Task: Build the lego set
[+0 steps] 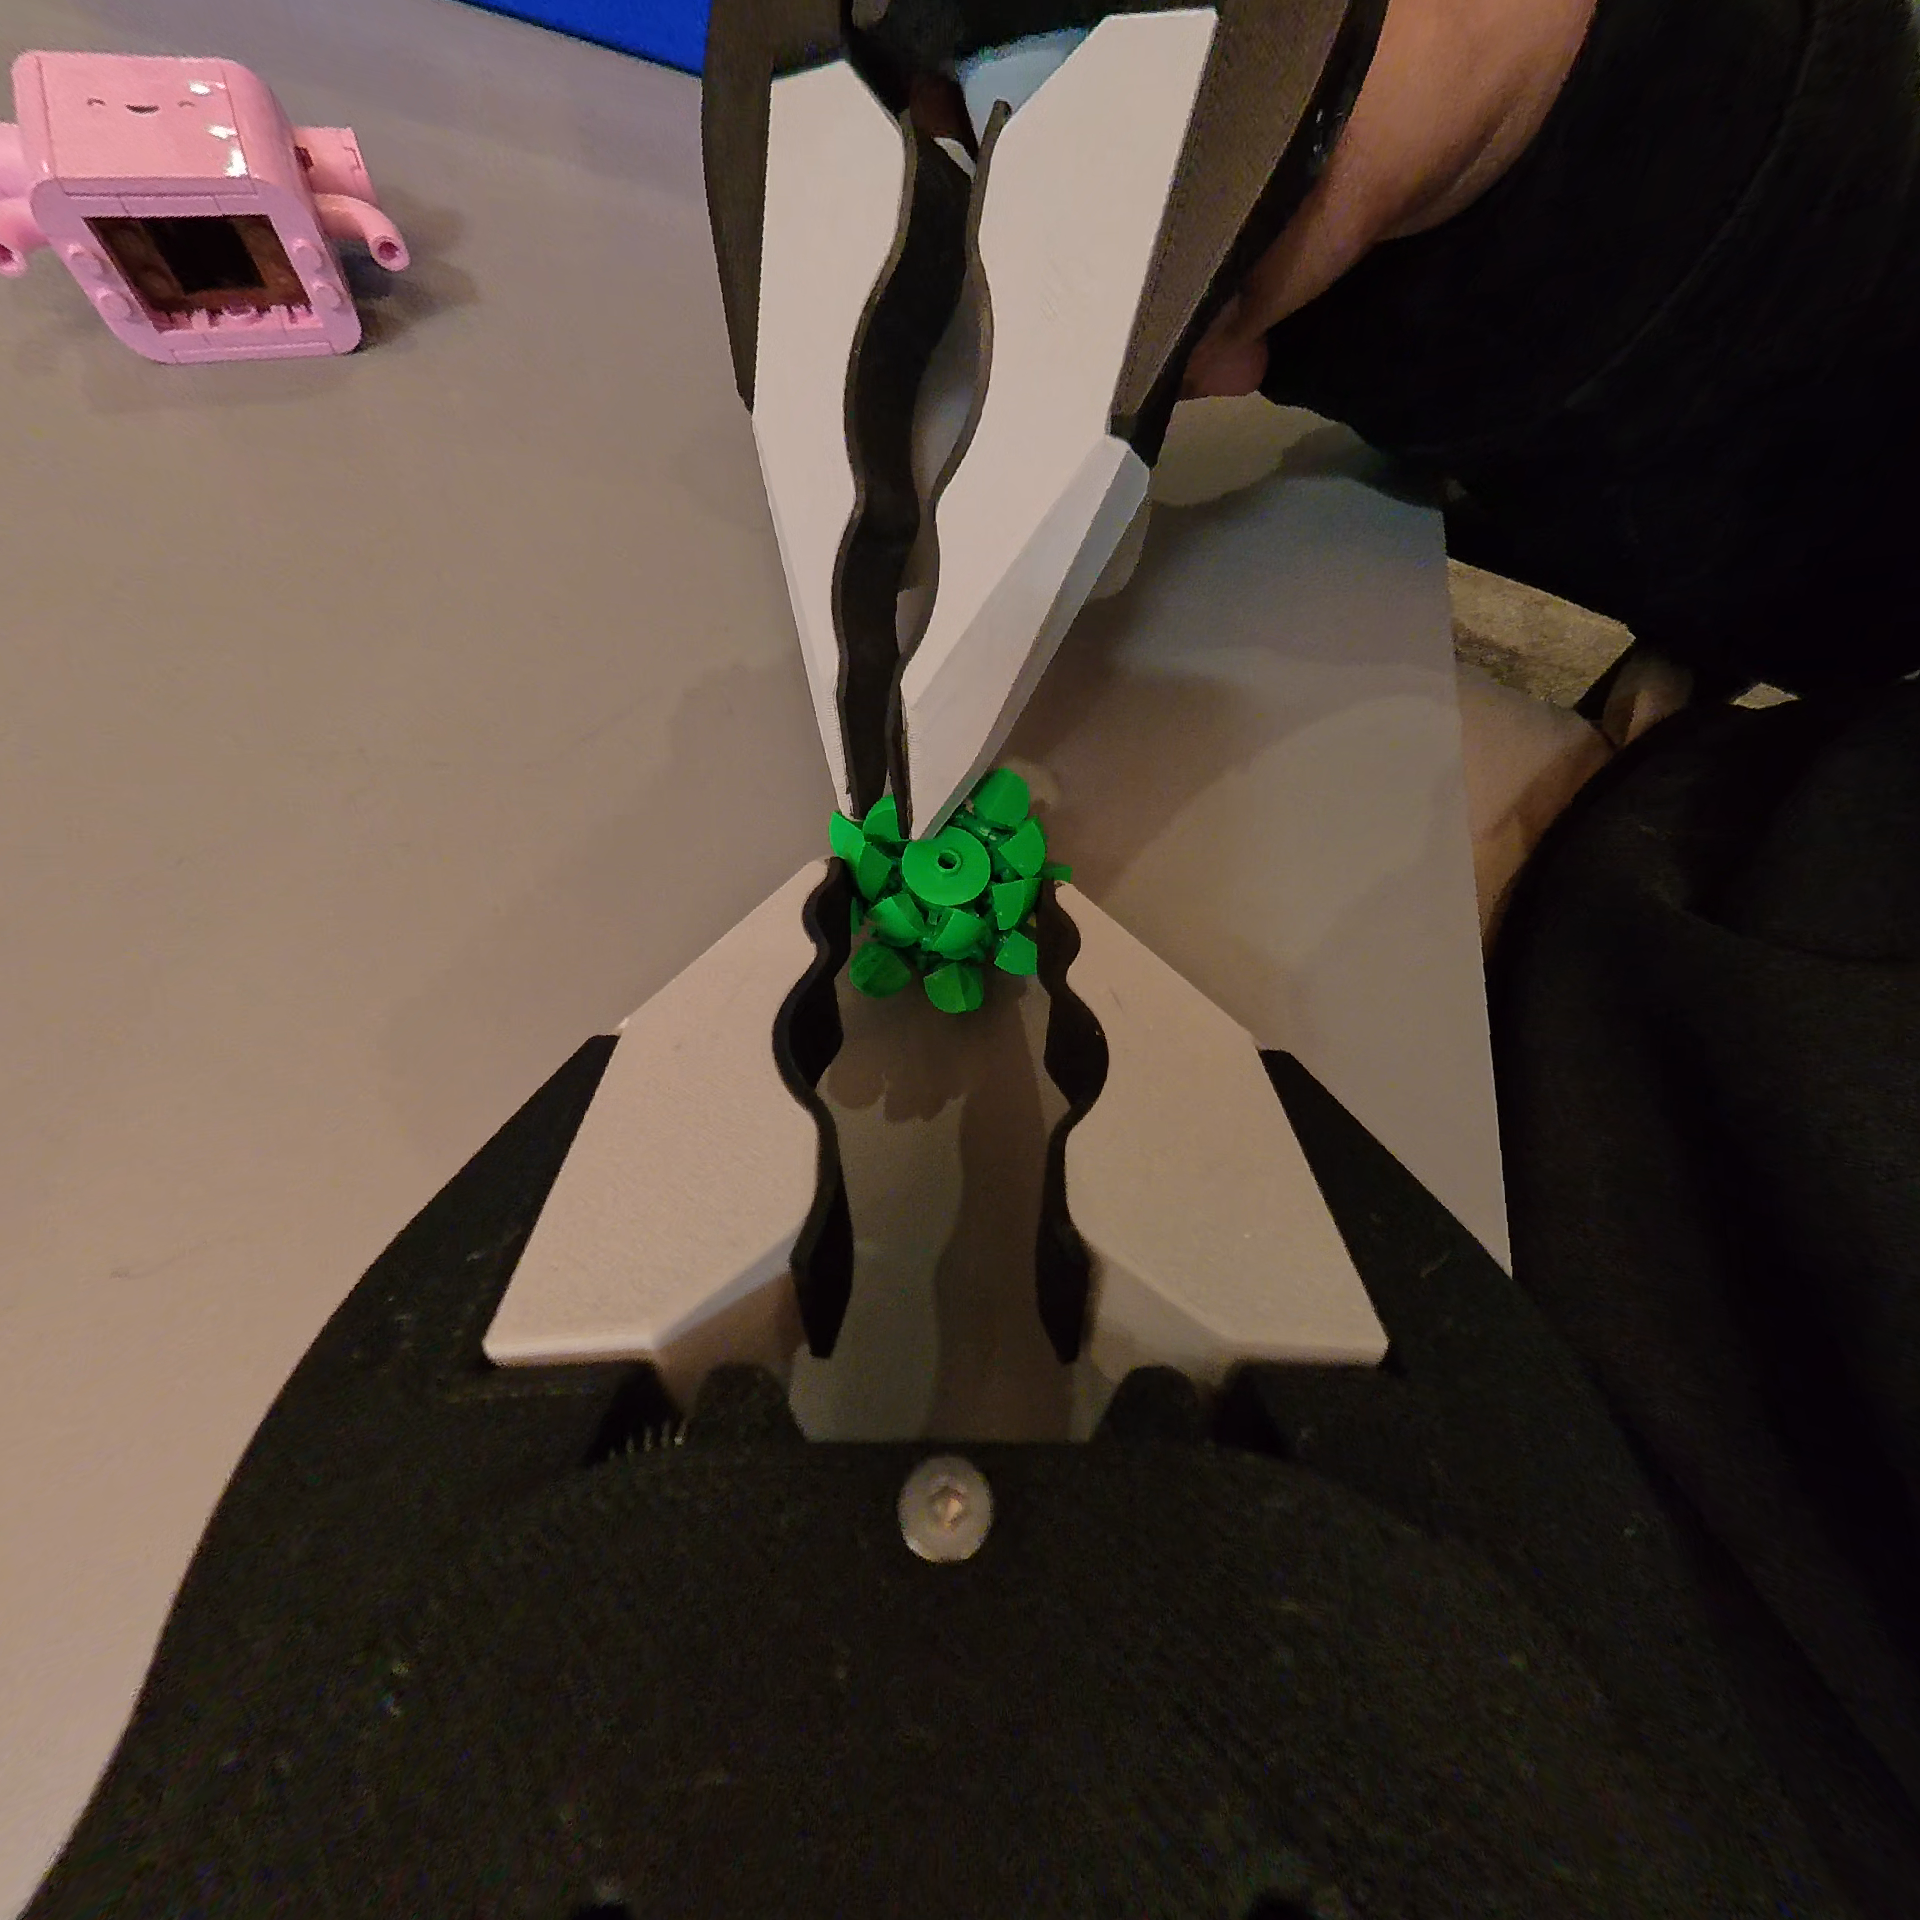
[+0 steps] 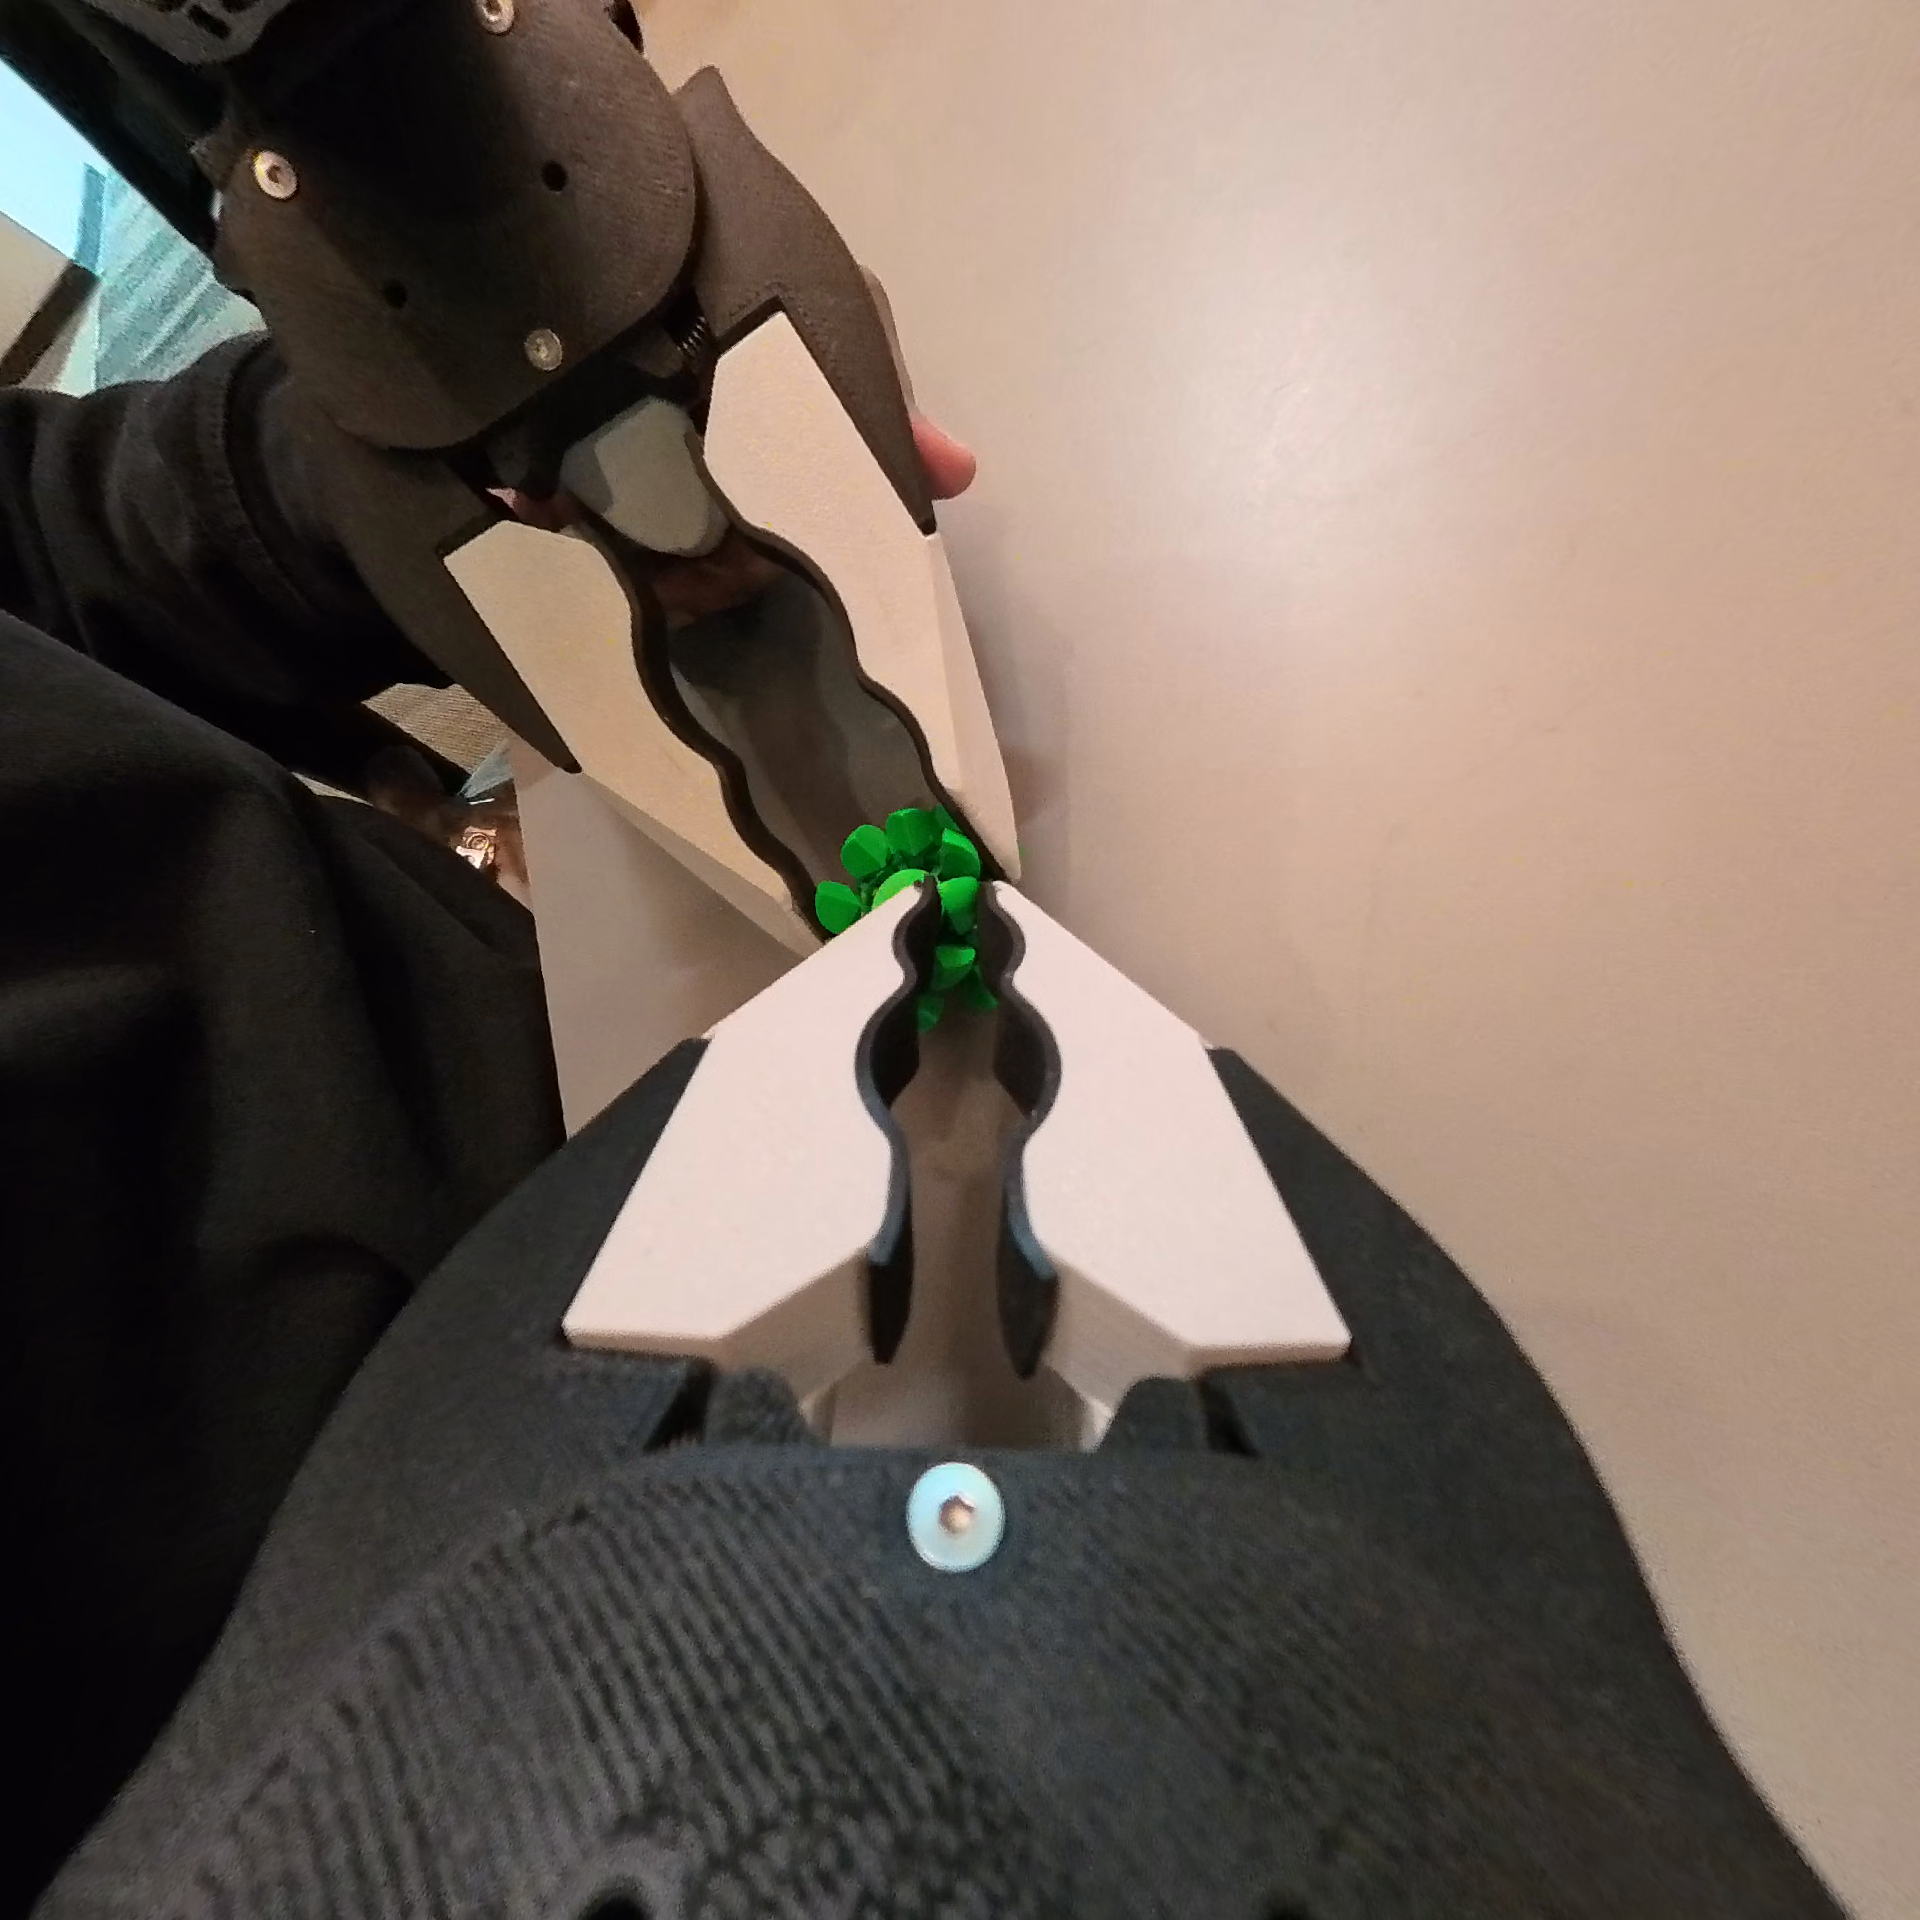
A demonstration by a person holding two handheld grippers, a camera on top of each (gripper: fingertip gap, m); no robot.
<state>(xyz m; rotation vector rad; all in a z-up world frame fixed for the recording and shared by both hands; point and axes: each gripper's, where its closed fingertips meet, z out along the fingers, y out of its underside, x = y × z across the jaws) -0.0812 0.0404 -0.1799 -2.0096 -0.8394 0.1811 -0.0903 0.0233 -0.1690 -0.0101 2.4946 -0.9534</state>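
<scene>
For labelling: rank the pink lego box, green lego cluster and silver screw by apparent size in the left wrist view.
1. pink lego box
2. green lego cluster
3. silver screw
The screw sits nearest the camera, so true sizes stay unsure.

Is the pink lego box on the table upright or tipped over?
Tipped: the pink box lies on its side on the grey table, its square opening facing the camera.

Open table (image 1: 364, 831) all around; pink block model (image 1: 197, 208) far off.

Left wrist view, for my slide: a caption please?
Both tongs pinch a green lego cluster above the grey table.
</scene>
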